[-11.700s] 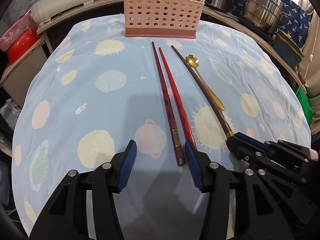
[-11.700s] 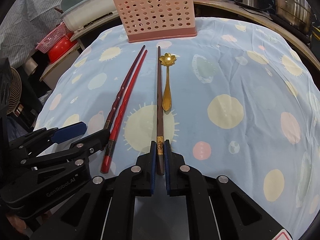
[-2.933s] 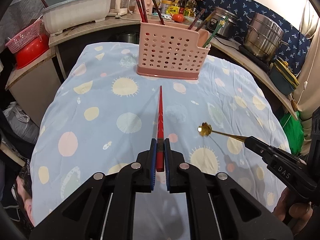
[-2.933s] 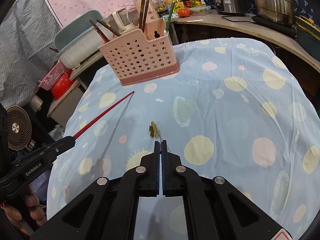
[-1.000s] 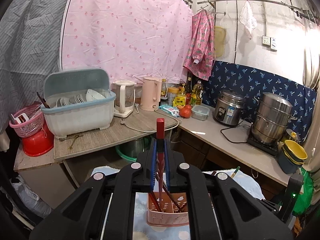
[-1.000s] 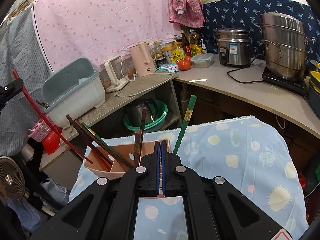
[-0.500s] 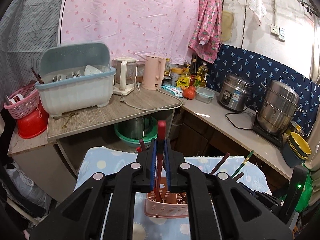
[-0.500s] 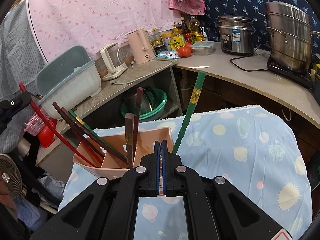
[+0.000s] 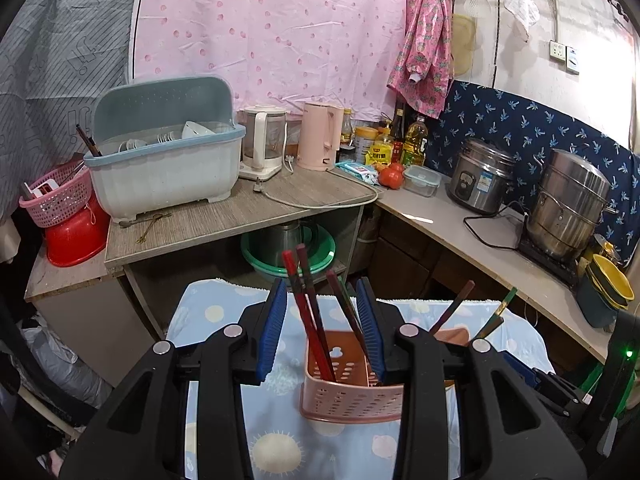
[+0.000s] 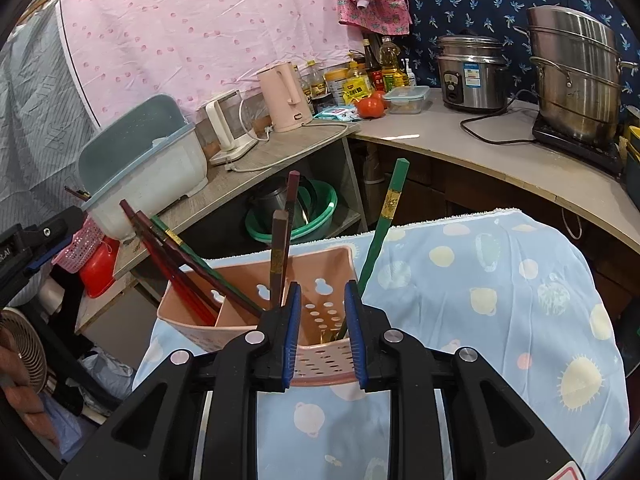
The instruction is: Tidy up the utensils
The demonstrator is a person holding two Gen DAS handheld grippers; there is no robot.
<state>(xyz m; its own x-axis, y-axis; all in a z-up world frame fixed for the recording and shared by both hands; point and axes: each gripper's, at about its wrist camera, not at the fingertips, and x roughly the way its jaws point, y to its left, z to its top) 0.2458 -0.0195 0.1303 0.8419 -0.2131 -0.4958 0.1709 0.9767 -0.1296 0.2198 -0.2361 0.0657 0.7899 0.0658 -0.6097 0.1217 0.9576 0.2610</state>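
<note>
A pink perforated utensil holder (image 9: 352, 396) stands at the far edge of the table's blue spotted cloth (image 10: 500, 300). My left gripper (image 9: 320, 320) hovers above the holder's left compartment. Its jaws are opening, and the red chopstick (image 9: 308, 316) stands free between the pads, leaning among dark chopsticks. My right gripper (image 10: 323, 330) is over the holder's (image 10: 320, 284) right compartment with its jaws also opening. A glint of the gold spoon (image 10: 325, 336) shows down inside, untouched by the pads. Brown chopsticks (image 10: 280, 248) and a green chopstick (image 10: 384, 224) stick up from the holder.
Behind the table runs a counter with a blue dish rack (image 9: 160, 160), a pink kettle (image 9: 320, 136), a rice cooker (image 9: 480, 180) and a steel steamer (image 9: 572, 204). A pink basket (image 9: 56, 196) over a red bowl sits far left. Green basins (image 10: 296, 208) sit under the counter.
Both grippers went from shut to open. The red chopstick has left the left pads and now stands in the holder. The spoon has dropped into the right compartment. The left gripper sank slightly.
</note>
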